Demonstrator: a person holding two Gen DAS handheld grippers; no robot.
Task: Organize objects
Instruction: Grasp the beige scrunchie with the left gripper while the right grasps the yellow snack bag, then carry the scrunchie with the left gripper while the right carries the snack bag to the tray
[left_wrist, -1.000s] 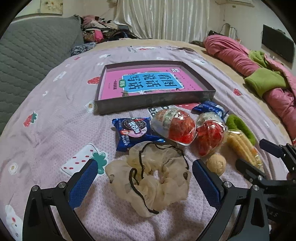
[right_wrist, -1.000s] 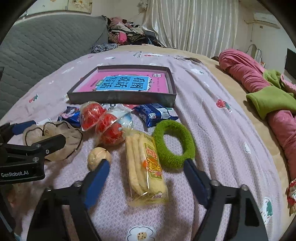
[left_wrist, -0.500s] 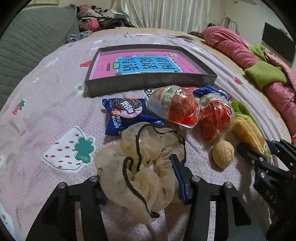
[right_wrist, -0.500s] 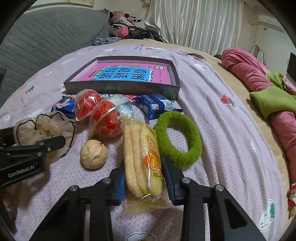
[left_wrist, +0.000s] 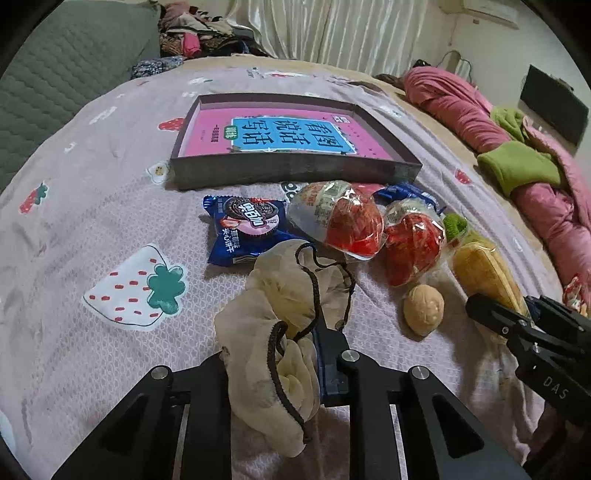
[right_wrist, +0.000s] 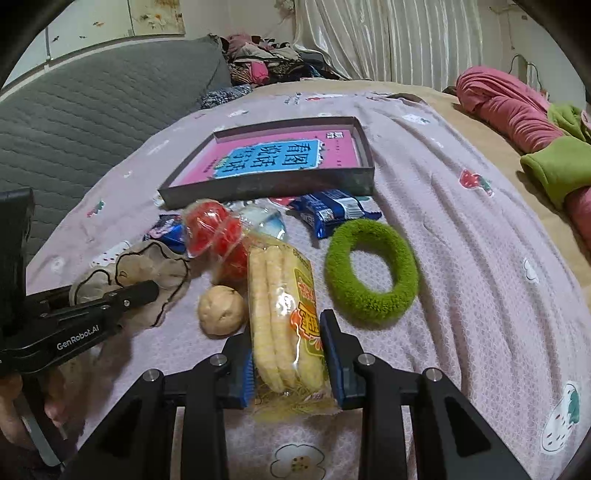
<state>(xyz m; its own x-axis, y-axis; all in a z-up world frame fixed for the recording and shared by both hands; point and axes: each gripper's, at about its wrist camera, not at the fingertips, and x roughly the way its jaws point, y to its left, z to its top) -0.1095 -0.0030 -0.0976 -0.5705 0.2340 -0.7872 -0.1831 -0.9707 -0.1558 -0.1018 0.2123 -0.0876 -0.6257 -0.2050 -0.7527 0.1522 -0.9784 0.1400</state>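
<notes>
My left gripper (left_wrist: 273, 347) is shut on a cream scrunchie with black trim (left_wrist: 280, 295), which is bunched up between its fingers. In the right wrist view my right gripper (right_wrist: 286, 343) has its jaws closing on a yellow snack pack (right_wrist: 284, 295), and the blue pads press on its sides. A walnut (left_wrist: 423, 308) lies between the two grippers. Beyond it lie two red jelly cups (left_wrist: 343, 221), an Oreo pack (left_wrist: 247, 229), a blue snack pack (right_wrist: 332, 210) and a green scrunchie (right_wrist: 371, 271). Behind these things stands a shallow dark box (left_wrist: 291, 168) with a pink book inside.
Everything lies on a bed with a lilac strawberry-print cover (left_wrist: 92, 221). A pink quilt with green lining (left_wrist: 517, 166) lies along the right side. A grey padded headboard (right_wrist: 92, 110) rises at the left, and a pile of clothes (right_wrist: 266, 62) lies at the back.
Both grippers have gone from wide open to closed: the left onto the cream scrunchie, now bunched up, and the right onto the yellow snack pack. Both views have tilted slightly.
</notes>
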